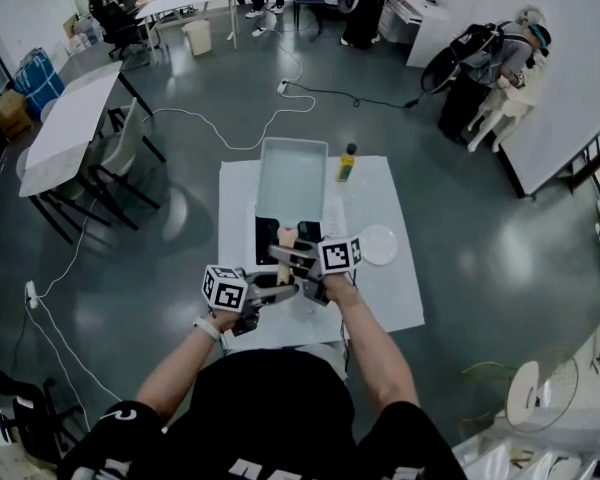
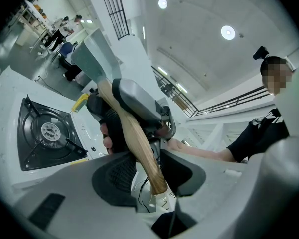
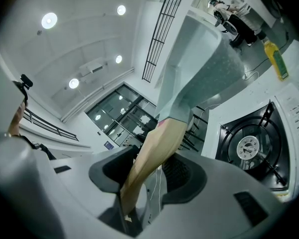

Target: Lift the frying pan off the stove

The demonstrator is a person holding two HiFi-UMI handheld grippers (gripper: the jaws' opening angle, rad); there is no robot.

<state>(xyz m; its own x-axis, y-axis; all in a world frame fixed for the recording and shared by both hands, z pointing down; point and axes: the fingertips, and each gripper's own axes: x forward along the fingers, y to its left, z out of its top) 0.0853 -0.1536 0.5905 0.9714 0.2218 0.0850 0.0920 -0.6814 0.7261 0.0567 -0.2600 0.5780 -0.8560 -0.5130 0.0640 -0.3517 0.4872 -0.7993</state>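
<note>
The left gripper (image 2: pixel 149 179) is being clamped on the tail end of the wooden handle (image 2: pixel 135 138), which is being squeezed between both pads. Just ahead of it on the same handle, the right gripper (image 3: pixel 147 176) is being pressed shut around the thicker part, next to the pan's socket, so it is the nearer of the two to the load. The frying pan (image 3: pixel 202 68) is being held up and forward of both grippers, its long axis running straight out along their jaws and tilting upward. The stove (image 3: pixel 249 148) is being shown bare, below and to the right of the right gripper, its burner uncovered. How high the pan is standing above it is hard to judge; it is probably well clear. Any further lift is being governed by that forward overhang, the weight lying beyond the front grip.
</note>
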